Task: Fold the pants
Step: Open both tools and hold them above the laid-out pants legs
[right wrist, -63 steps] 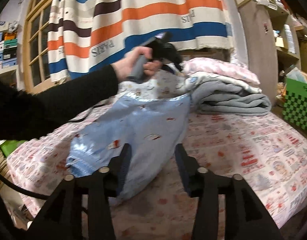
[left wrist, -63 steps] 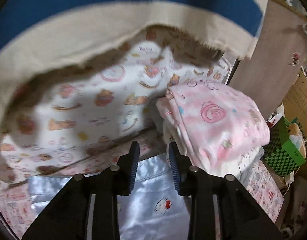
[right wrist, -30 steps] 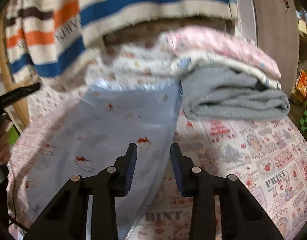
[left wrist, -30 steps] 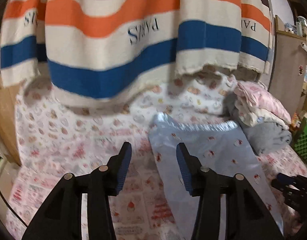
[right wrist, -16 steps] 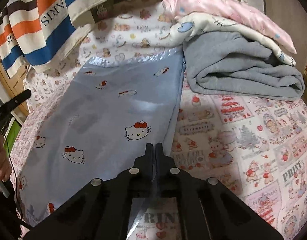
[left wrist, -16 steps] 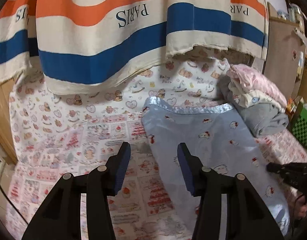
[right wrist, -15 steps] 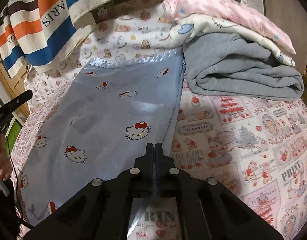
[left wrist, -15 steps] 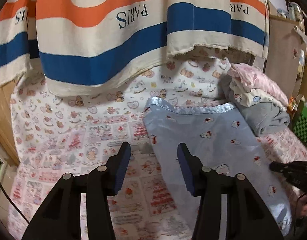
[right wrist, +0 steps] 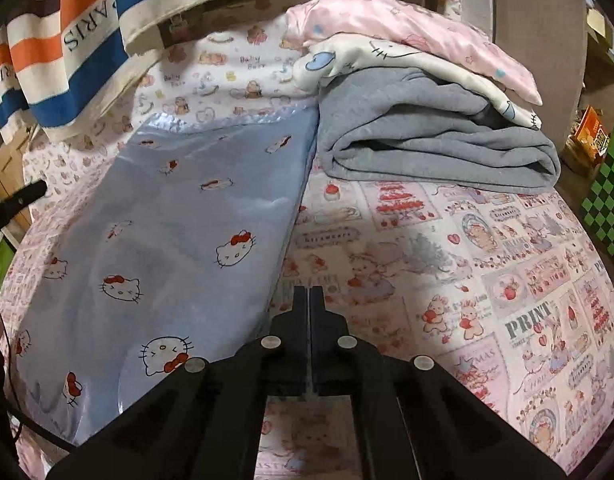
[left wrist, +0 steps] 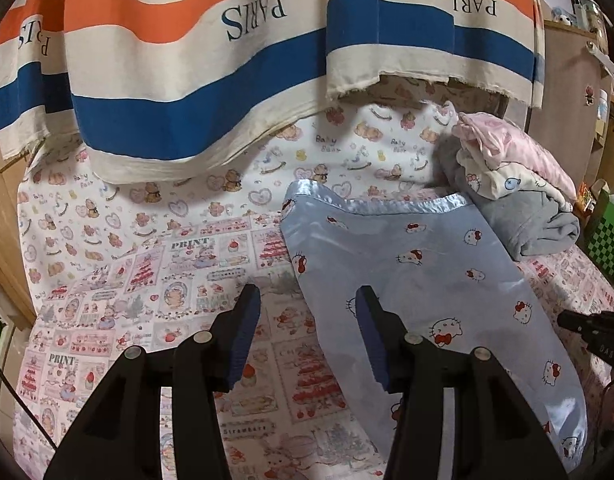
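On the bed (left wrist: 119, 280), under its pink printed sheet, the left gripper (left wrist: 307, 320) hovers with its jaws spread and nothing between them, over the sheet just off the left edge of the pants (left wrist: 427, 280). The light blue satin pants with a cat print lie flat along the middle of the bed, the waistband toward the far edge below the striped curtain (left wrist: 207, 80) and the legs running to the near edge. The right gripper (right wrist: 309, 300) has its jaws pressed together; its tips lie just beside the right edge of the pants (right wrist: 179, 248), and no cloth shows between them. At the far right corner sits a stack of folded clothes (right wrist: 427, 132), grey at the bottom and pink on top, touching the waistband corner.
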The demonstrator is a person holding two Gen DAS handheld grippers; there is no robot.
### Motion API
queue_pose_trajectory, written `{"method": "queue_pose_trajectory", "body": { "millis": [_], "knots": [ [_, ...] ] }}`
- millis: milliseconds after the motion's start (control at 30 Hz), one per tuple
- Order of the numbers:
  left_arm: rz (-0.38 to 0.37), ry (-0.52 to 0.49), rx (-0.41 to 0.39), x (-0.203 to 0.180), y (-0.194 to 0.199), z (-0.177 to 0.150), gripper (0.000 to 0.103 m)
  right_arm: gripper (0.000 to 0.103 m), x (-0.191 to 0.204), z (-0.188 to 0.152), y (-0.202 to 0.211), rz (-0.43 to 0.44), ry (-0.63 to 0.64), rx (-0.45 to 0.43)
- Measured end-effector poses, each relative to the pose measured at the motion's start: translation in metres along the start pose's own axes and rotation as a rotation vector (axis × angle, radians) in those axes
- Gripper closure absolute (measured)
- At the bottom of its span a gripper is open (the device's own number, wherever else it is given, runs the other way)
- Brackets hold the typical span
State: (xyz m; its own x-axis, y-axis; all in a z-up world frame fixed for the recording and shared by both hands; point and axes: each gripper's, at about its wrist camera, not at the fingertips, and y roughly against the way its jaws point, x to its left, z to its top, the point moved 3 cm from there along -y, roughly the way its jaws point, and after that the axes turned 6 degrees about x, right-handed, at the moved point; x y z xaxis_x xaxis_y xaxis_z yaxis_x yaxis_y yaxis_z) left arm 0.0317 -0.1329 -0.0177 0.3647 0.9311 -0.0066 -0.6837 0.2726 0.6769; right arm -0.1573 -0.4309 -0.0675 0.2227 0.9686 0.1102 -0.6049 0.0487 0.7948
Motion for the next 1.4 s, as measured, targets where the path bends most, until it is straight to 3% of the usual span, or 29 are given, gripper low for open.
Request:
{"method": "queue_pose_trajectory", "body": {
  "millis": [133, 200, 233, 367, 533, 567, 600, 700, 800, 933, 1000, 1133, 1267, 1400],
  "knots": [
    [-0.013, 0.015, 0.019, -0.002, -0.006, 0.001, 0.054, 0.099, 0.007, 0.012, 0.0, 0.049, -0.011, -0.018],
    [-0.019, 0.015, 0.023, -0.003, -0.006, 0.001, 0.054, 0.071, 0.007, 0.018, -0.005, 0.063, -0.029, -0.018],
    [-0.016, 0.012, 0.022, -0.004, -0.006, 0.0, 0.054, 0.069, 0.007, 0.02, -0.008, 0.072, -0.035, -0.021],
    [0.005, -0.004, 0.017, -0.005, -0.006, -0.001, 0.052, 0.071, 0.012, 0.025, -0.026, 0.102, -0.017, 0.025],
    [-0.015, 0.016, 0.031, -0.003, -0.01, -0.001, 0.052, 0.078, 0.012, 0.025, -0.037, 0.08, -0.035, 0.053],
    [-0.018, 0.018, 0.032, -0.002, -0.011, -0.001, 0.052, 0.082, 0.011, 0.025, -0.038, 0.073, -0.033, 0.057],
    [-0.02, 0.02, 0.034, -0.002, -0.012, -0.001, 0.051, 0.093, 0.011, 0.025, -0.038, 0.055, -0.029, 0.059],
    [-0.027, 0.024, 0.041, -0.003, -0.015, -0.002, 0.048, 0.101, 0.011, 0.025, -0.036, 0.052, -0.02, 0.058],
    [-0.025, 0.032, 0.048, -0.003, -0.018, -0.002, 0.046, 0.102, 0.014, 0.025, -0.028, 0.028, -0.001, 0.03],
    [-0.033, 0.046, 0.045, 0.0, -0.018, -0.003, 0.044, 0.102, 0.001, 0.02, -0.031, -0.053, -0.013, 0.074],
    [-0.031, 0.054, 0.047, 0.0, -0.019, -0.004, 0.043, 0.103, -0.005, 0.02, -0.028, -0.041, -0.029, 0.076],
    [-0.038, 0.058, 0.065, -0.001, -0.021, -0.005, 0.043, 0.103, -0.005, 0.021, -0.014, 0.084, -0.036, 0.028],
    [-0.016, 0.05, 0.063, -0.001, -0.018, -0.008, 0.043, 0.103, 0.005, 0.02, -0.002, 0.074, 0.025, -0.046],
    [-0.004, 0.029, 0.062, -0.006, -0.015, -0.017, 0.043, 0.103, 0.017, 0.019, 0.002, 0.148, 0.061, -0.067]
  ]
}}
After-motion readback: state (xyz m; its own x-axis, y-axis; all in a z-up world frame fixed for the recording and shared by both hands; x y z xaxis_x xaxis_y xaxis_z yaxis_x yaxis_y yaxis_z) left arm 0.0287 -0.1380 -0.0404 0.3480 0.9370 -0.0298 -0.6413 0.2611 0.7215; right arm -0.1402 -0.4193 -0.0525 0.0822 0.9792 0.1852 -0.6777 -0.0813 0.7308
